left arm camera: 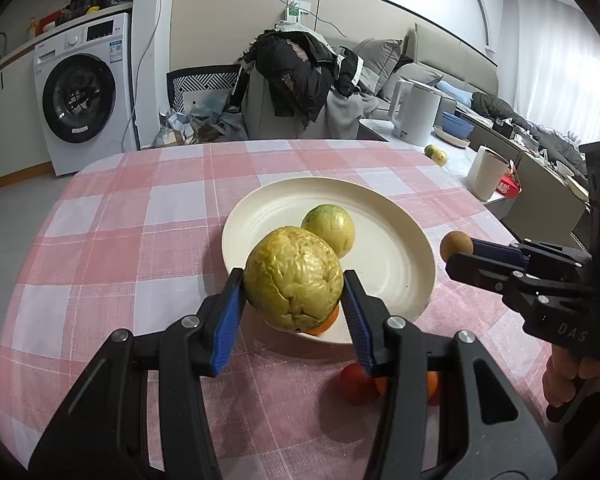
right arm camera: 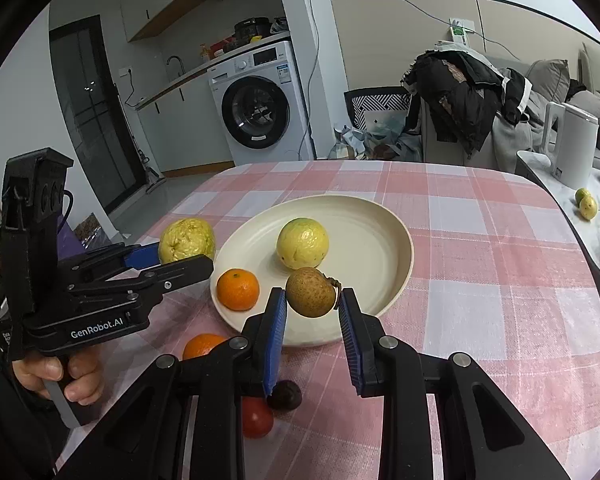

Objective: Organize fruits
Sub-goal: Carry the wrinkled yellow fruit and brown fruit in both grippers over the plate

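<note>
at the left, the left gripper (right arm camera: 188,258) is clenching a wrinkled yellow-green round fruit (right arm camera: 186,240) just beside the rim of the cream round plate (right arm camera: 396,272), over the counter with the pink checked cloth (right arm camera: 480,280). a small orange mandarin (right arm camera: 238,289) and a smooth yellow-green fruit (right arm camera: 302,243) are already sitting on the plate. to the right, the right gripper (right arm camera: 312,304) is pinching a small brown speckled fruit (right arm camera: 311,292) above the plate's near edge. both round fruits are being held by narrow contact, so either could slip out and roll off the rim.
</note>
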